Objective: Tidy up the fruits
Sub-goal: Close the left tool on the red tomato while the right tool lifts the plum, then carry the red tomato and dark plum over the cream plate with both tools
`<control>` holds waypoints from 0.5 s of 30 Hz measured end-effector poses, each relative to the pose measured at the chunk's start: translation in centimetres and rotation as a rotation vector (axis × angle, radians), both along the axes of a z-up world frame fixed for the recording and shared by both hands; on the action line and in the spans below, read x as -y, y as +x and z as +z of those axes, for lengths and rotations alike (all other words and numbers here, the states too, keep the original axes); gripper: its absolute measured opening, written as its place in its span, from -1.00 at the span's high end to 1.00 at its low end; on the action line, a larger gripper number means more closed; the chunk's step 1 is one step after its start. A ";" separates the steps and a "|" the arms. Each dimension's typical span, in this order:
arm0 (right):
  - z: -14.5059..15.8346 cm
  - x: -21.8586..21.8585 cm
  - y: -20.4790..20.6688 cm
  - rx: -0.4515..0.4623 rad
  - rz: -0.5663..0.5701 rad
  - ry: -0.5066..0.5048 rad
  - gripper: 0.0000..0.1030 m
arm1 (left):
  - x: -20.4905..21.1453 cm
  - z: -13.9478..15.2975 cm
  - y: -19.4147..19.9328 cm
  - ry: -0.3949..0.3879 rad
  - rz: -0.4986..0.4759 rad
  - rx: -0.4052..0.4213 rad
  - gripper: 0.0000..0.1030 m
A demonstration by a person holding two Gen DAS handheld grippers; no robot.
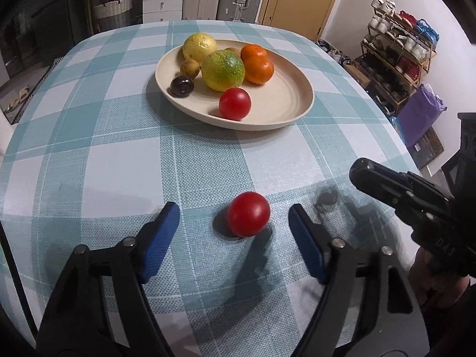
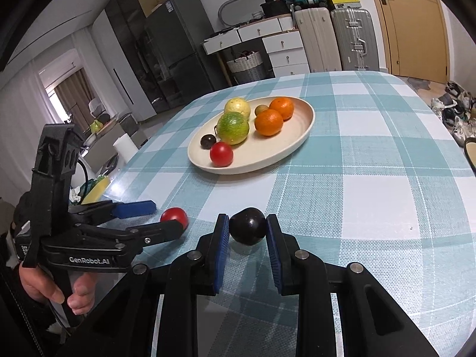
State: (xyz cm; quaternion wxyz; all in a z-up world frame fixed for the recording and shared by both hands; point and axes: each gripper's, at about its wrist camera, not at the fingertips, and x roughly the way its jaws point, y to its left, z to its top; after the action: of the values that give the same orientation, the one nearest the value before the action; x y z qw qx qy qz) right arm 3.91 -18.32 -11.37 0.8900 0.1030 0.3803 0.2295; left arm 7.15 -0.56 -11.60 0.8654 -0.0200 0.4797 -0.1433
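- The left gripper point(image 1: 235, 217) hovers low over the tabletop point(image 1: 89, 160), its blue fingers point(image 1: 162, 238) spread apart with a loose red tomato point(image 1: 248, 213) between them; neither pad touches it.
- The right gripper point(image 2: 247, 229) has its fingers point(image 2: 221, 238) clamped on a dark purple, glossy round fruit point(image 2: 247, 229), pressed from both sides, just beside the left gripper.
- A hand point(image 2: 53, 288) grips the left gripper's handle at the near edge.
- Farther on, clear tabletop lies between the grippers and a cream oval plate point(image 1: 282, 110).
- The plate holds a second red tomato point(image 1: 235, 103) at its near rim, a small dark fruit point(image 1: 182, 86), a green-yellow citrus point(image 1: 223, 70), two oranges point(image 1: 257, 64), a yellow fruit point(image 1: 199, 47) and small brownish ones.
- The cloth is a teal-and-white check.
- Beyond stand white drawers point(image 2: 282, 47), suitcases point(image 2: 351, 38), a fridge point(image 2: 175, 47) and a shoe rack point(image 1: 398, 56).
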 end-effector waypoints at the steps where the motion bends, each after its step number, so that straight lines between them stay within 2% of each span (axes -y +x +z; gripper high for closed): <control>1: 0.0 0.2 0.1 -0.001 -0.002 0.005 0.50 | 0.1 0.0 -0.1 0.005 -0.005 0.005 -0.30; 3: 0.0 0.3 0.1 -0.002 -0.002 0.014 0.50 | 0.4 0.0 -0.1 0.017 -0.017 0.012 -0.19; 5: 0.0 0.3 0.2 -0.003 0.002 0.017 0.50 | 0.5 -0.2 -0.1 0.019 -0.026 0.003 0.13; 7: 0.0 0.2 0.2 0.000 0.008 0.014 0.50 | 0.5 -0.3 -0.1 0.023 -0.033 0.008 0.26; 8: 0.0 0.1 0.2 0.001 0.010 0.014 0.50 | 0.5 -0.3 0.0 0.009 -0.045 0.003 0.44; 9: 0.0 0.1 0.2 0.002 0.011 0.013 0.50 | 0.6 -0.3 0.0 -0.003 -0.057 -0.002 0.49; 15: -0.3 0.2 0.7 -0.018 0.011 0.027 0.50 | 0.1 -0.3 0.0 -0.037 -0.059 -0.006 0.49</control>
State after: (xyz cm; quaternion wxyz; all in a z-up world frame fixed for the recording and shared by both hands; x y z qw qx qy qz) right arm 4.58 -18.55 -11.69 0.8838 0.1149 0.3856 0.2387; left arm 7.16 -0.64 -11.92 0.8588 -0.0225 0.4800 -0.1776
